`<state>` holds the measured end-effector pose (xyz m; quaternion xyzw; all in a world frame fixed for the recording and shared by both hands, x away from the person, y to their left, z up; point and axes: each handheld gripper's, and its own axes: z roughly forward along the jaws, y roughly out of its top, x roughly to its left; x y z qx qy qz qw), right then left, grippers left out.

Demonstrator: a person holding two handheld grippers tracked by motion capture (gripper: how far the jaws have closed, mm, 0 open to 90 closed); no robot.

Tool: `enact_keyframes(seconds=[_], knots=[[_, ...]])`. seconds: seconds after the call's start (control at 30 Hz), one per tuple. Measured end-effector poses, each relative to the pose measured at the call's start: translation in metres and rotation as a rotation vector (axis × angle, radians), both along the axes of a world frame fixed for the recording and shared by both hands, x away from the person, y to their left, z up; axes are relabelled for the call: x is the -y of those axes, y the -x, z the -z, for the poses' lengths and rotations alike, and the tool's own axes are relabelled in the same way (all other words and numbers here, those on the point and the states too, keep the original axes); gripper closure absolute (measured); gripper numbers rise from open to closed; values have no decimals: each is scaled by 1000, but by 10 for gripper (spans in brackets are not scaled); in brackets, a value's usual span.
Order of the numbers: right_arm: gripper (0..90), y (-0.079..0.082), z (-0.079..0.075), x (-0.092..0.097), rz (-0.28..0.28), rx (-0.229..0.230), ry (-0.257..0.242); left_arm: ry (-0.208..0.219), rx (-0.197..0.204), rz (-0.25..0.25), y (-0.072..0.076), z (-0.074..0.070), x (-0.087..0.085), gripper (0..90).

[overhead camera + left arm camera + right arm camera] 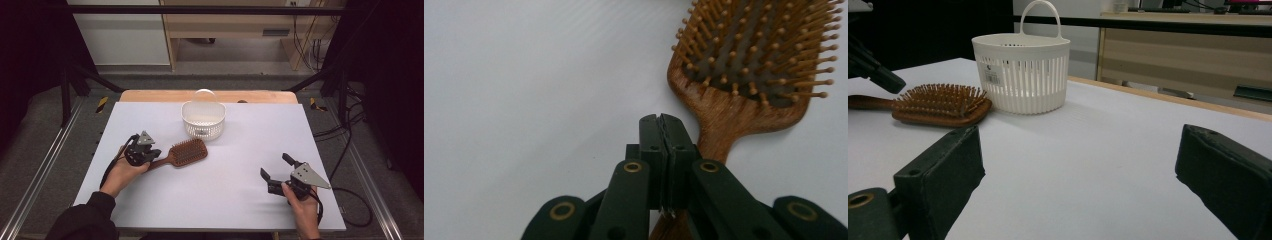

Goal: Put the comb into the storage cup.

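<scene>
On the white worktop [150,200], my left hand-held gripper [663,125] was clamped on the hairbrush [182,153] handle beside the basket [203,120]; my right hand-held gripper [276,172] gaped empty. Best lifted level.

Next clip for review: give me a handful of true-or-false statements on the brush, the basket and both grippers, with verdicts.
1. The hairbrush lies bristles up on the table. True.
2. The hairbrush is inside the white basket. False: it lies on the table in front of it.
3. The left gripper has its jaws shut over the brush handle. True.
4. The right gripper is shut. False: its jaws stand wide open, nothing between them.
</scene>
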<state>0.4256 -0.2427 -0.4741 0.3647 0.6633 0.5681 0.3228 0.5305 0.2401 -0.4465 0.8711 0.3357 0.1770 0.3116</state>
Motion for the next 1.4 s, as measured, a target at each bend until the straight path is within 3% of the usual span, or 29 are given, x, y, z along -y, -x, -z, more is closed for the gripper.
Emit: enact_keyframes(seconds=[0.17,0.33,0.47,0.77,0.93,1.07,1.17,1.4], knots=[[52,0,0,0,0,-2,3,-9,-9,46,2,-5,0,781],[51,-1,1,0,3,-8,2,-21,-22,105,5,-2,2,602],[50,-1,1,0,4,-11,4,-43,-36,139,4,4,3,549],[50,-1,2,0,5,-15,5,-42,-57,160,3,11,3,563],[51,-2,2,0,6,-14,5,-70,-74,182,4,16,5,605],[51,-1,1,0,6,-14,4,-57,-84,191,3,16,2,663],[51,-1,2,0,8,-15,5,-74,-84,218,6,15,3,697],[51,-1,1,1,11,-12,2,-89,-97,222,9,14,4,701]])
